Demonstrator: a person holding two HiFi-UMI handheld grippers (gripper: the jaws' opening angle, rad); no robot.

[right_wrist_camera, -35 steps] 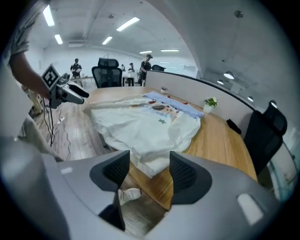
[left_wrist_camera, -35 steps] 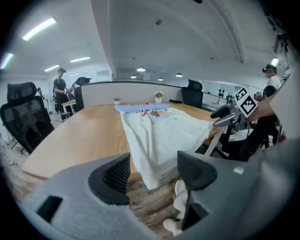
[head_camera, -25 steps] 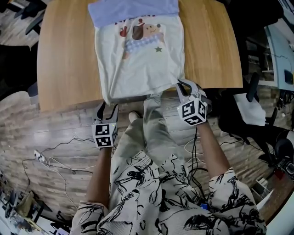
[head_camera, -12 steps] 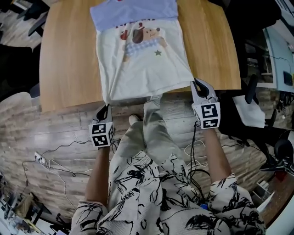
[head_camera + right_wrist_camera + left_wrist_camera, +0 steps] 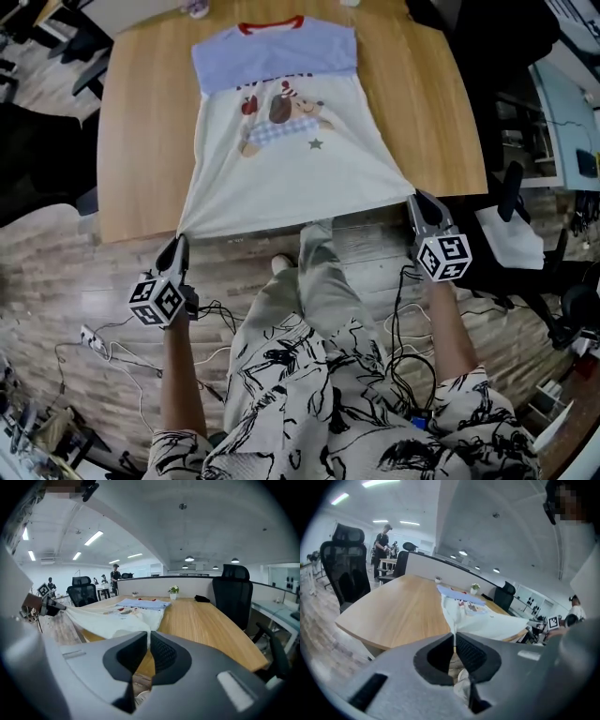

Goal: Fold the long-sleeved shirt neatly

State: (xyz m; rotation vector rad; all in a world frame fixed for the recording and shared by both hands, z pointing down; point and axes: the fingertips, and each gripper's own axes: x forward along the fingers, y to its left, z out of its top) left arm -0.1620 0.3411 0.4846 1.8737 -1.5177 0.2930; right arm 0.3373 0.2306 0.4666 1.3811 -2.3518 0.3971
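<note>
The shirt point(image 5: 281, 159) lies face up on the wooden table point(image 5: 141, 141): red collar, lavender yoke, white body with a cartoon print. Its bottom hem hangs off the near edge, stretched taut between my two grippers. My left gripper point(image 5: 179, 242) is shut on the hem's left corner, out past the table edge above the floor. My right gripper point(image 5: 415, 198) is shut on the right corner, just off the table's edge. In the left gripper view the cloth point(image 5: 473, 616) runs from the closed left gripper point(image 5: 453, 638) to the table. The right gripper view shows the same from the right gripper point(image 5: 149, 638), with the shirt point(image 5: 126, 616) beyond.
Cables point(image 5: 103, 342) trail on the wood-pattern floor by the person's legs point(image 5: 314, 272). Black office chairs stand around the table point(image 5: 347, 569) point(image 5: 234, 597). A small potted plant point(image 5: 174, 590) sits at the table's far end. People stand in the background.
The left gripper closed on the hem's left corner. Both grippers then drew back and apart, the left most, pulling the hem wide and taut; the shirt slid toward the near edge.
</note>
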